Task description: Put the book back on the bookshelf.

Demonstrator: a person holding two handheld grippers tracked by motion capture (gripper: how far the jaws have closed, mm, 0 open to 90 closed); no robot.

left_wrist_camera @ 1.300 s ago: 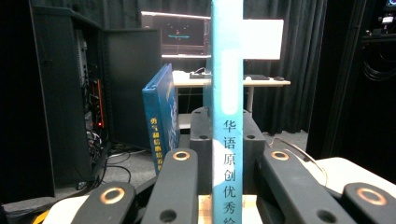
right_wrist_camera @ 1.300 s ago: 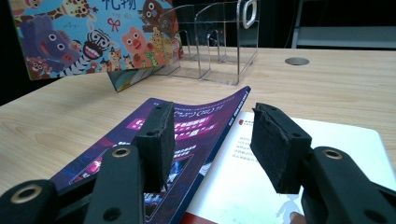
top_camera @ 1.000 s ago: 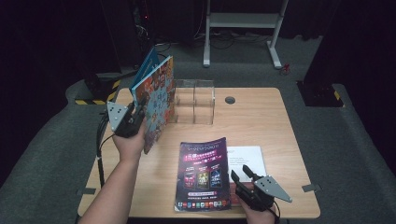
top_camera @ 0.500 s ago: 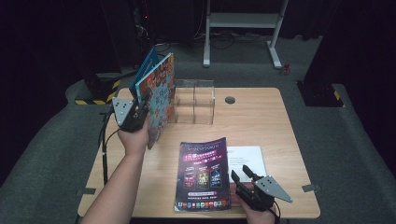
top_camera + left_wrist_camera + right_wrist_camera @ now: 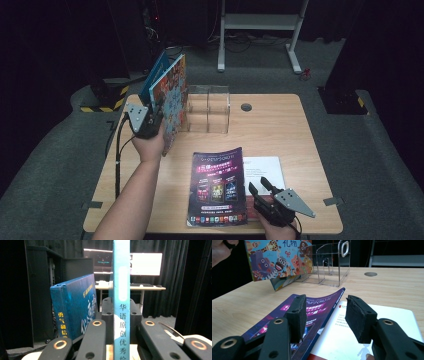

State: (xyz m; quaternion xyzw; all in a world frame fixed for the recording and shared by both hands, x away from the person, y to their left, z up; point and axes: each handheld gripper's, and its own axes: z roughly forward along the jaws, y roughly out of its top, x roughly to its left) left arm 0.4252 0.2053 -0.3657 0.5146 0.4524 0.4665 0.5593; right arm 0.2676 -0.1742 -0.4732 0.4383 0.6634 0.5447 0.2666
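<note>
**Item: illustrated hardcover book, held upright beside a clear rack**

Location: the picture book (image 5: 172,100) is off the tabletop (image 5: 300,130), upright, just left of the clear acrylic rack (image 5: 209,107); its lower corner hangs near the rack's left end; whether it touches the rack cannot be told.

Handling, as judged: stiff boards, moderate weight, glossy cover likely slippery; best taken at the spine edge, low down, where the boards will not flex; a tall lever above the grip, so apt to tip.

Appearance: bright cartoon animals on the front; teal spine (image 5: 121,302) with Chinese lettering; a second blue volume (image 5: 75,305) leans just behind it.

Left gripper (image 5: 145,120): fingers clenched on the picture book's spine edge, seen end-on in the left gripper view.

Right gripper (image 5: 324,315): fingers (image 5: 298,312) released, parted, grasping nothing; low at the near edge, well apart from the rack, over a purple magazine (image 5: 217,185) and a white booklet (image 5: 265,170) lying flat.
</note>
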